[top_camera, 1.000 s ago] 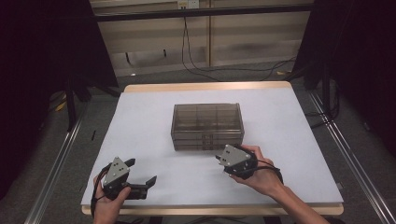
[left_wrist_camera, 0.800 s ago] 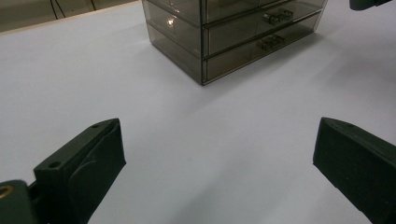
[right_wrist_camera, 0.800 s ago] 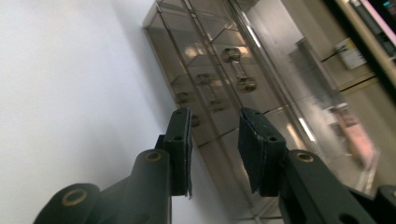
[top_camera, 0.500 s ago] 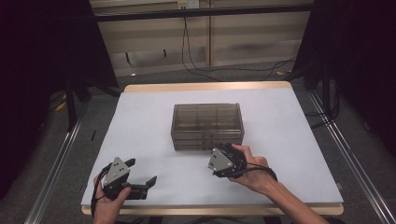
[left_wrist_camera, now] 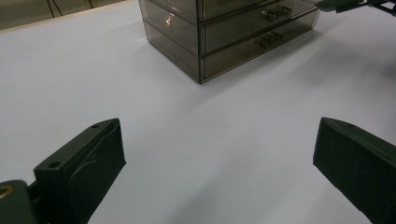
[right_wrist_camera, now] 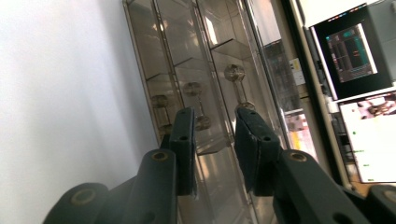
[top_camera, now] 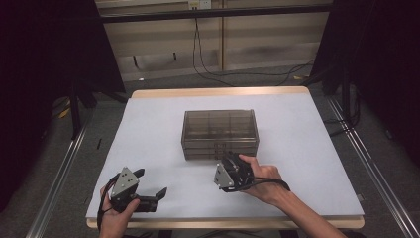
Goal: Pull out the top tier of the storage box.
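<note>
Smoky plastic drawer box (top_camera: 220, 131), right gripper (right_wrist_camera: 212, 126) fingers half-spread at its handles, left gripper (top_camera: 148, 186) wide-spread.

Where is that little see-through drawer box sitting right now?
In the high view the drawer box stands near the middle of the white table, just beyond the right gripper, whose jaws point at its front handles.

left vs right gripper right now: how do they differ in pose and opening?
The left gripper has its fingers spread wide open; the right gripper has its fingers drawn close with a narrow gap. The left gripper sits near the table's front edge, apart from the smoky translucent plastic drawer box; the right gripper is at the box's front, aimed at the middle drawer handle. Both are black, hand-held, and hold nothing.
</note>
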Motion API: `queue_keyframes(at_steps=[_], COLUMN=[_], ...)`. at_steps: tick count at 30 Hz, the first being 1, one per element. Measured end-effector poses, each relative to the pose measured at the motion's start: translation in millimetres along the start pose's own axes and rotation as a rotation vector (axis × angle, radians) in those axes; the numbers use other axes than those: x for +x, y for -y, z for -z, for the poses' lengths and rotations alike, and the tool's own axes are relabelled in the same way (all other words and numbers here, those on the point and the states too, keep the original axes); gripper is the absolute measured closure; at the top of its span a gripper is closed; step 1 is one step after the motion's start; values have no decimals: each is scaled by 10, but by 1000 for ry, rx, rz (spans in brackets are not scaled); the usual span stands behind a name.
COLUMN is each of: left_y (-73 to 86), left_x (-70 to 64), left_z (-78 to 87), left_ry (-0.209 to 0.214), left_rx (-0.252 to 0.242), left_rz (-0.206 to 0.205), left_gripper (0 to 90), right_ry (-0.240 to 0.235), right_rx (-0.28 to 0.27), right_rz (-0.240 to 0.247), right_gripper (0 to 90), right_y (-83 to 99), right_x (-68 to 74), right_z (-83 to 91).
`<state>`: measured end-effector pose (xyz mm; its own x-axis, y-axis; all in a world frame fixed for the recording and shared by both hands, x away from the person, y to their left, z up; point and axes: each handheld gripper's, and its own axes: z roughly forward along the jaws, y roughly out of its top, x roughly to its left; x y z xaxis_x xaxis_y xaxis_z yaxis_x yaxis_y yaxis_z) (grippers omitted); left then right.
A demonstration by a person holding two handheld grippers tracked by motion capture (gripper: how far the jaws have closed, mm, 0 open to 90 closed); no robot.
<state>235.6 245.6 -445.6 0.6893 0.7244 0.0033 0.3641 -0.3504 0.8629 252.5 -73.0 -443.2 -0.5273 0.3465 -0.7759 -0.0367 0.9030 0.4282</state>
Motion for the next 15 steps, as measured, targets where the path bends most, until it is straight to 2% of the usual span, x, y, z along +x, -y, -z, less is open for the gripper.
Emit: queue_keyframes(at_steps=[1, 4, 6, 9, 13, 15], left_y=[0, 1, 0, 0, 0, 1], left_x=[0, 3, 1, 0, 2, 2], left_z=[1, 3, 1, 2, 3, 2], left_ry=[-1, 0, -1, 3, 2, 1], left_rx=[-1, -2, 1, 1, -1, -1], left_rz=[0, -1, -1, -6, -4, -3], left_gripper=[19, 19, 19, 20, 20, 20], right_ry=[10, 32, 55, 102, 126, 147], right_rx=[0, 8, 7, 13, 26, 29], right_rz=[28, 50, 86, 137, 145, 173], right_gripper=[706, 707, 710, 721, 722, 727], right_y=[-1, -7, -12, -10, 0, 1], right_x=[5, 29, 47, 85, 98, 106], right_z=[-12, -28, -45, -87, -149, -171])
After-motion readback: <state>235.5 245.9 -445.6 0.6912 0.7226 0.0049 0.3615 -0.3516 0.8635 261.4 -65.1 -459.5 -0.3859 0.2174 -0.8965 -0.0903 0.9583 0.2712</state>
